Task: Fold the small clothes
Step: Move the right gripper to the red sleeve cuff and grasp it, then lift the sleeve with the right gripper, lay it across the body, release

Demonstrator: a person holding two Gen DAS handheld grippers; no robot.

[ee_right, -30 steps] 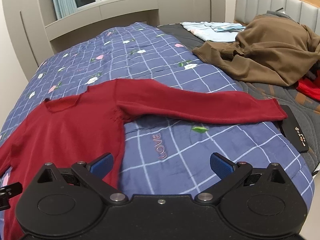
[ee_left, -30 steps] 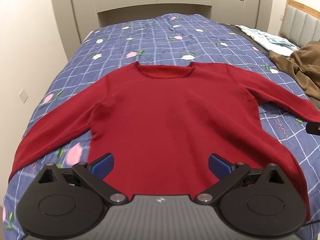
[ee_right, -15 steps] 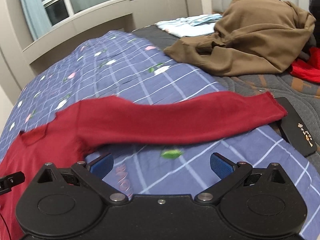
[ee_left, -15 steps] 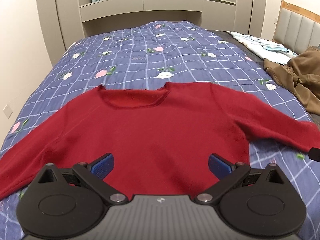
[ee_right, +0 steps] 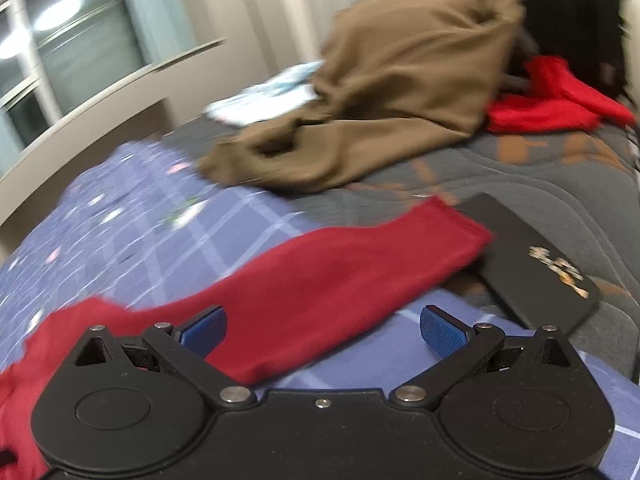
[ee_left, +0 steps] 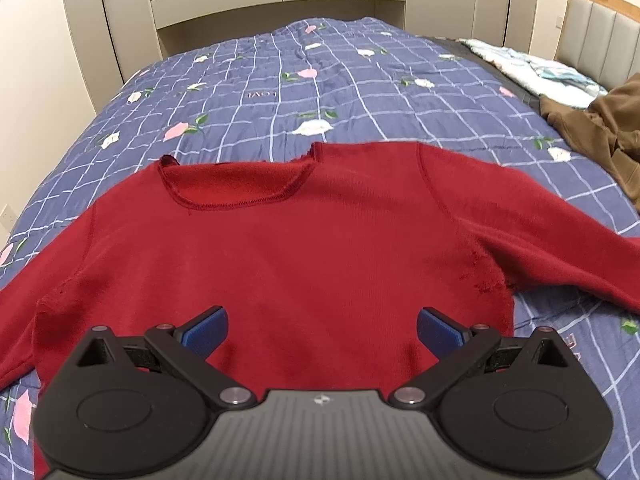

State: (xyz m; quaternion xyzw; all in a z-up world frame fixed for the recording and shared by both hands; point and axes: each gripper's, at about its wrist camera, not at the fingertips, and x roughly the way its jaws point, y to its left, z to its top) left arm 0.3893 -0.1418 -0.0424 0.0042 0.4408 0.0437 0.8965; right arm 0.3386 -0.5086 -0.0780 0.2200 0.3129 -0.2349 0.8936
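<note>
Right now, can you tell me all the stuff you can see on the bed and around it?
Sweater: one, dark red, spread flat on the quilt, sleeves out to each side.
Quilt: one, blue with white grid lines and flowers, covering the bed.
Brown garment: one, brown, heaped at the far right of the bed.
Bright red cloth: one, red, beside the brown heap.
Pale cloth: one, white and light blue, near the headboard.
Flat black case: one, black with gold marks, partly under the sleeve end.
Headboard: one, grey padded with a wooden frame.
Left gripper: black, blue fingers, open.
Right gripper: black, blue fingers, open.
</note>
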